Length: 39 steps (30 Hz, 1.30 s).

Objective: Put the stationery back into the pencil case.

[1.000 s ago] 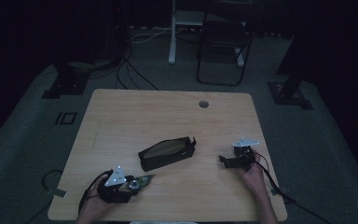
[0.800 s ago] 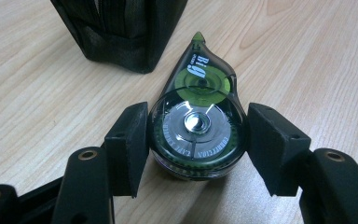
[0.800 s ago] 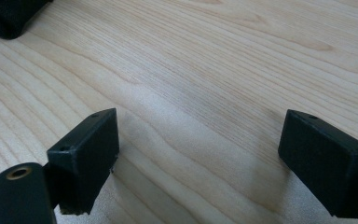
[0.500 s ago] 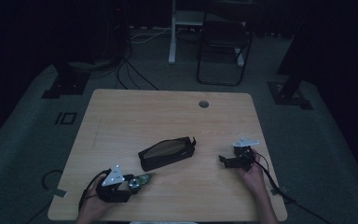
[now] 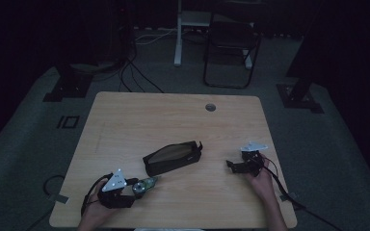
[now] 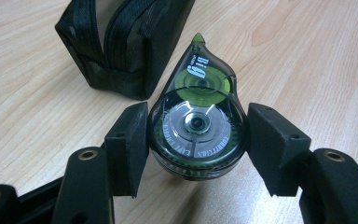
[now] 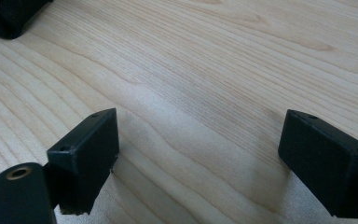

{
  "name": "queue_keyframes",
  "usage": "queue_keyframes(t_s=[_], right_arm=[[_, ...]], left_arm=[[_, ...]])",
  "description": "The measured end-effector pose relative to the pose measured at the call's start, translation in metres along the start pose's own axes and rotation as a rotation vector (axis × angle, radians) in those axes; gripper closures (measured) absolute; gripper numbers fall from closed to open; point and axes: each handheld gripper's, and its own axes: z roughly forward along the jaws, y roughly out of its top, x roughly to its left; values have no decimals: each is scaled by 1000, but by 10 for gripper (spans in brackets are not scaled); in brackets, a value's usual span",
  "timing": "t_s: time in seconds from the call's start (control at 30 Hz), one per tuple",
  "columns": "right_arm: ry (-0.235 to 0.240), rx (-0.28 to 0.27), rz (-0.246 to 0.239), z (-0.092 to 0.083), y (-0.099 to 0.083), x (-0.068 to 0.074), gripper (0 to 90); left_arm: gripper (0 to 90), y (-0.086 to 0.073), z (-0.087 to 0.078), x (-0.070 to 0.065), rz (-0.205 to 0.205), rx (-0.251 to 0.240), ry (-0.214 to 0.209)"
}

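A teardrop-shaped correction tape dispenser [image 6: 196, 93], clear with green inside, is clamped between the pads of my left gripper [image 6: 196, 135], its tip pointing toward a black zipped pouch [image 6: 121, 42]. In the high view this gripper [image 5: 142, 186] and the dispenser [image 5: 148, 183] sit low over the table near its front left, just short of the pouch [image 5: 172, 158] lying mid-table. At the front right, my right gripper [image 5: 231, 166] stands open, its jaws [image 7: 198, 154] wide apart over bare wood with nothing between them. A corner of the pouch [image 7: 4, 16] shows at the top left of the right gripper view.
The wooden table [image 5: 173, 115] has a round cable hole [image 5: 210, 107] near its far edge. Beyond it on the dark floor are a folding chair [image 5: 231, 48], a white stand [image 5: 179, 29] and cables. Stand bases sit at both sides.
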Motion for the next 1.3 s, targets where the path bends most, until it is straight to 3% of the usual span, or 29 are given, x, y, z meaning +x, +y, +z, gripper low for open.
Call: queue_keyframes(t_s=[1.3], right_arm=[[0,0,-1,0,0,0,121]], left_arm=[[415,14,-24,1,14,-71,2]])
